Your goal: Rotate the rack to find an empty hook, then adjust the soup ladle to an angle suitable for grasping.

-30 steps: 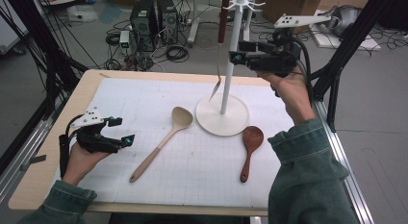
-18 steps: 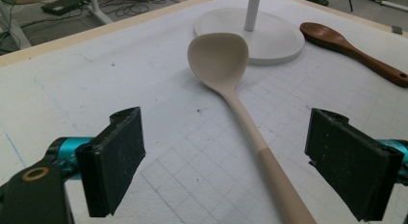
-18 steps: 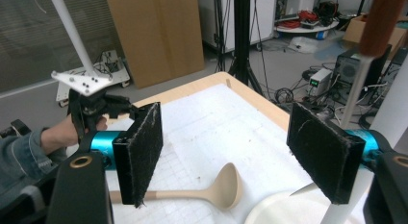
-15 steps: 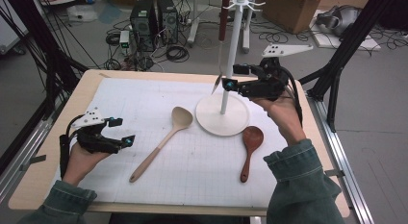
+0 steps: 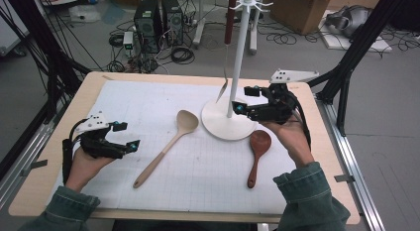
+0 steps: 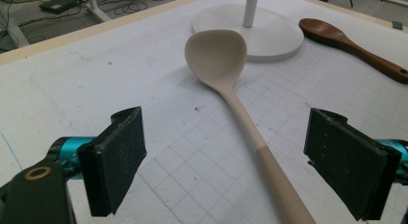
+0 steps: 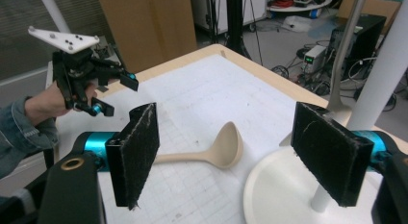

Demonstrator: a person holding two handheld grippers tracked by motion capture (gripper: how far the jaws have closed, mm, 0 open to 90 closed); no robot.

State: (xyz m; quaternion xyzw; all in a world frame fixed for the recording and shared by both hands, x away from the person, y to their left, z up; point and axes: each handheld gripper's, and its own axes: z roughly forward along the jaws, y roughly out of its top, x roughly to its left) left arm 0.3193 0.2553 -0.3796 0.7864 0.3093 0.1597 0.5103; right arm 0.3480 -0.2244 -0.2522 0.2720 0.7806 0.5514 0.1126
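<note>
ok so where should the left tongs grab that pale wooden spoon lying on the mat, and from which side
Best bet is the middle of the pale spoon's straight handle, taken from above with the jaws across it. The spoon lies flat on the mat, and the handle is slim and even, while the wide bowl would likely slip. The left tongs stand open with nothing between them, beside the handle.

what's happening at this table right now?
A person holds a two-jaw gripper in each hand. A utensil hangs from the white stand. The right gripper, jaws open with nothing between them, is above the stand's base. The left gripper rests open near the table's left side, facing the pale wooden spoon. A dark wooden spoon lies by the base, untouched.
</note>
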